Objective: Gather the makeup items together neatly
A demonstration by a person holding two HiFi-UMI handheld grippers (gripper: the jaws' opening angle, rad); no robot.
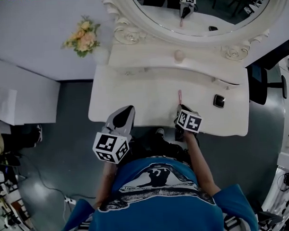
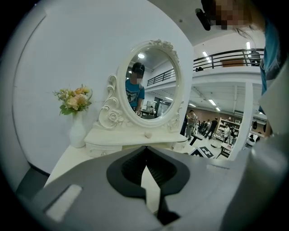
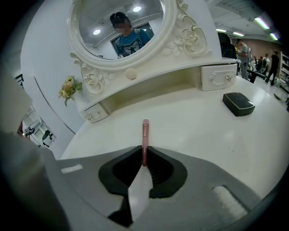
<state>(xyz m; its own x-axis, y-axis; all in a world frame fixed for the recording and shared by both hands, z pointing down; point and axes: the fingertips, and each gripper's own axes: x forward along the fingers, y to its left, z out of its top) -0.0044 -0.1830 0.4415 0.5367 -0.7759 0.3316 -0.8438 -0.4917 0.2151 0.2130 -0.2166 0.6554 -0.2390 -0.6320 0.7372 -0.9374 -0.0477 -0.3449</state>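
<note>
My right gripper (image 3: pixel 144 150) is shut on a thin pink makeup stick (image 3: pixel 145 137) that points forward over the white dressing table (image 3: pixel 194 117). In the head view the pink stick (image 1: pixel 180 96) juts out ahead of the right gripper (image 1: pixel 182 108) near the table's front edge. A small black compact (image 3: pixel 238 103) lies on the tabletop to the right; the compact (image 1: pixel 219 101) sits right of the stick. My left gripper (image 2: pixel 145 150) is shut and empty, held at the table's front left, where the left gripper (image 1: pixel 126 113) shows in the head view.
An oval mirror (image 1: pixel 197 11) in an ornate white frame stands at the back of the table over a low shelf with small drawers (image 3: pixel 218 77). A vase of flowers (image 2: pixel 76 113) stands at the left. A person's blue shirt (image 1: pixel 157 202) fills the near side.
</note>
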